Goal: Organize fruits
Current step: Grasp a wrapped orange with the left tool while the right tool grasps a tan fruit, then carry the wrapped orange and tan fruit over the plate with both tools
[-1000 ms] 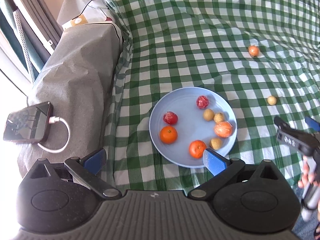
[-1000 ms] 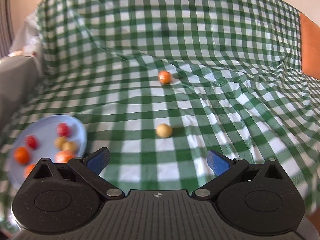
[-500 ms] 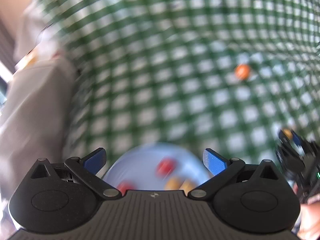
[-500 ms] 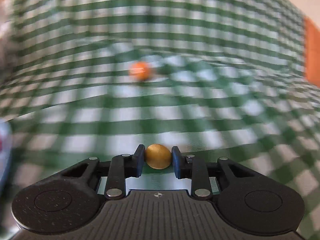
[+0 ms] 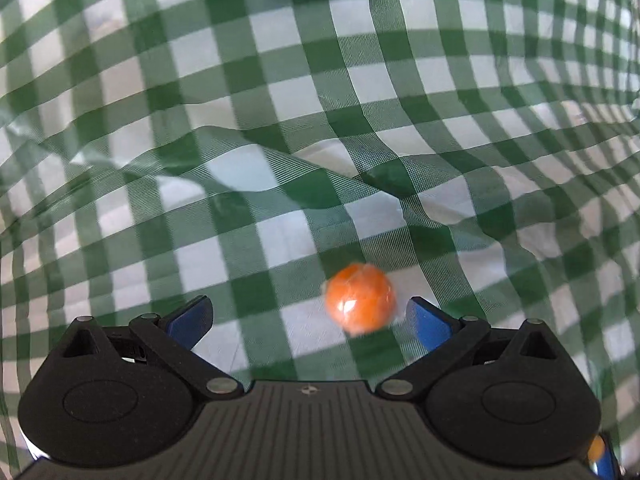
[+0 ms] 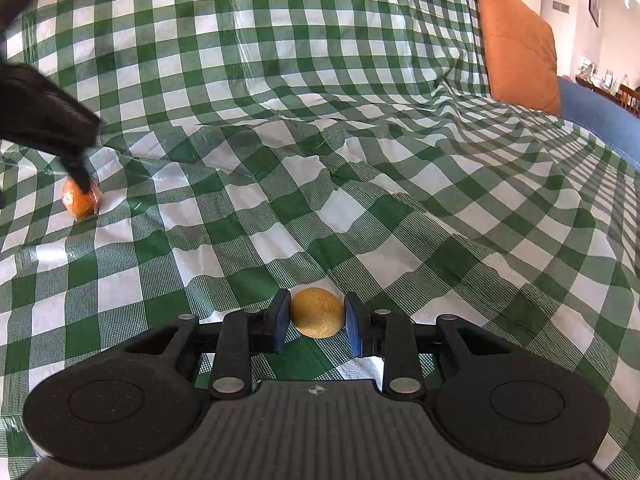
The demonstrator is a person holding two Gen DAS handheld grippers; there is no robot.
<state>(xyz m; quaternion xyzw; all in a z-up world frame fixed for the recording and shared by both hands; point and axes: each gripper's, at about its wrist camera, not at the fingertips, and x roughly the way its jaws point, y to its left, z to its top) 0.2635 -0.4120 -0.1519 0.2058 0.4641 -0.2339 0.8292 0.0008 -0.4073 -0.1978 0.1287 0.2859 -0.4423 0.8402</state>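
A small orange fruit in a clear wrap lies on the green checked cloth. My left gripper is open around it, and the fruit sits close to the right blue pad. The right wrist view shows this fruit at far left, with a dark, blurred finger of the left gripper in front of it. My right gripper is shut on a small yellow-brown fruit, both blue pads pressing its sides just above the cloth.
The cloth is wrinkled, with a raised fold beyond the orange fruit. An orange cushion leans at the far right, a blue surface below it. The blue plate is out of both views.
My left gripper left the plate and came down around the orange fruit. My right gripper moved in on the yellow-brown fruit and closed on it.
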